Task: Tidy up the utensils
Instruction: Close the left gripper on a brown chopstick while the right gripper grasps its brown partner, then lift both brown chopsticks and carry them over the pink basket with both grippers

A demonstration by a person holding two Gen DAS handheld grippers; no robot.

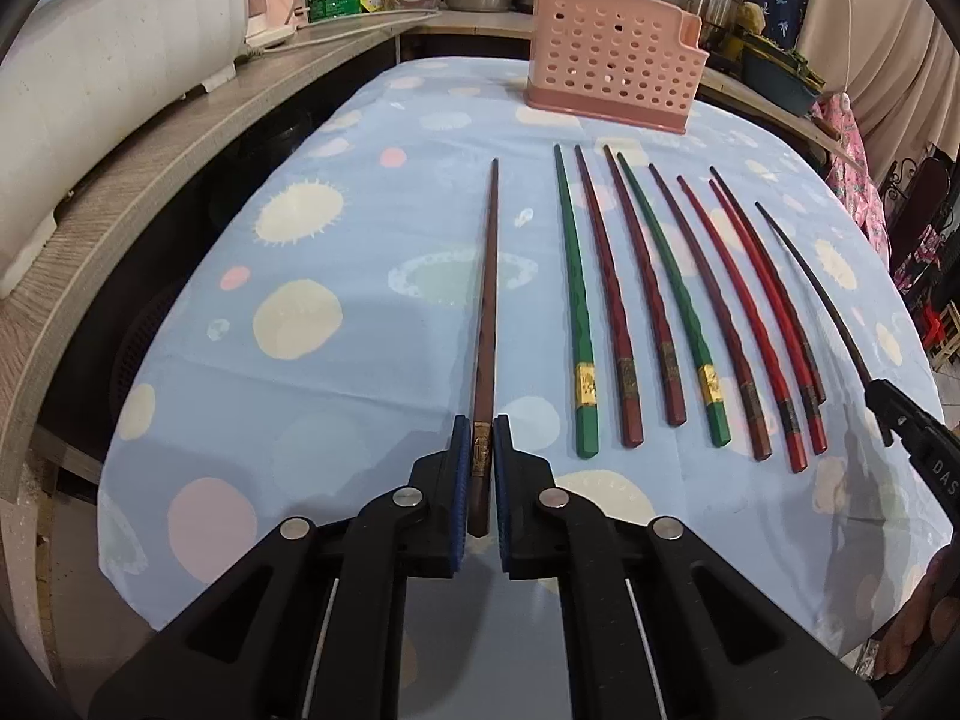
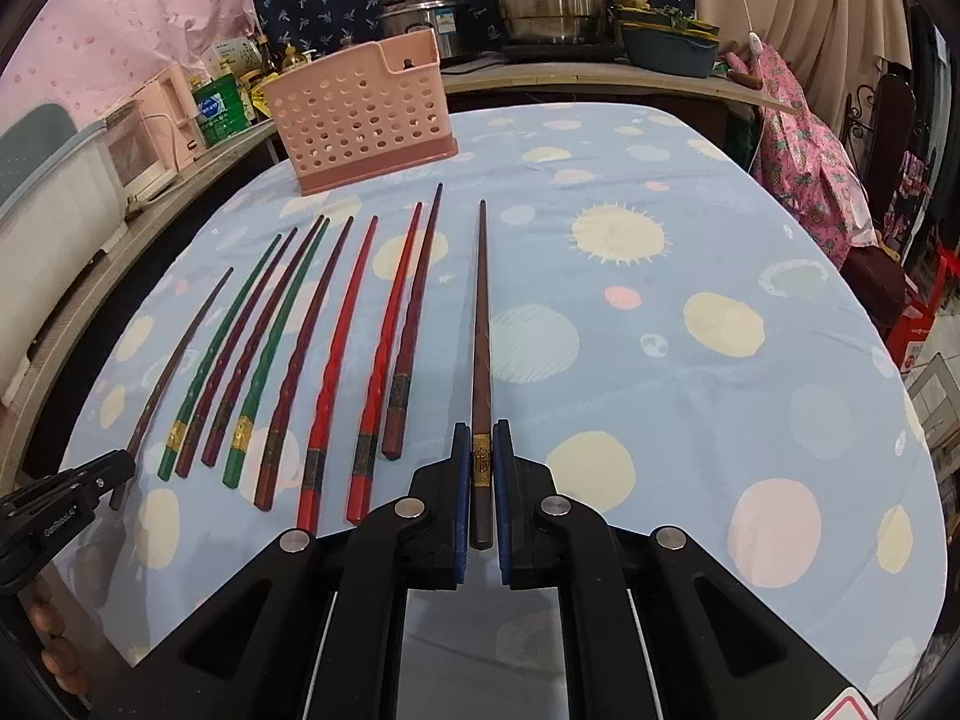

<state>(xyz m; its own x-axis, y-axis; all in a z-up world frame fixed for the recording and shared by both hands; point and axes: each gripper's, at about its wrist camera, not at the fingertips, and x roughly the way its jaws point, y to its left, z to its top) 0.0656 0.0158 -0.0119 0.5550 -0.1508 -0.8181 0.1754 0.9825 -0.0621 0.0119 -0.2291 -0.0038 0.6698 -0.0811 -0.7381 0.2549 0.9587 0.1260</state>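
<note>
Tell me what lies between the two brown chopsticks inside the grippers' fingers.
Eight chopsticks in a row: two green, four dark red, two bright red; both views show them.

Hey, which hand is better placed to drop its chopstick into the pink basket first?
Right, narrowly. The left gripper holds the leftmost chopstick and the right gripper the rightmost chopstick, both jaws shut; the notched end of the pink basket sits toward the right side.

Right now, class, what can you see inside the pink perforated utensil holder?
Through the wall holes of the pink utensil holder only pale interior and a few dark gaps show; no chopstick tips rise above its rim. Its floor is hidden by the walls, so its contents cannot be confirmed.
</note>
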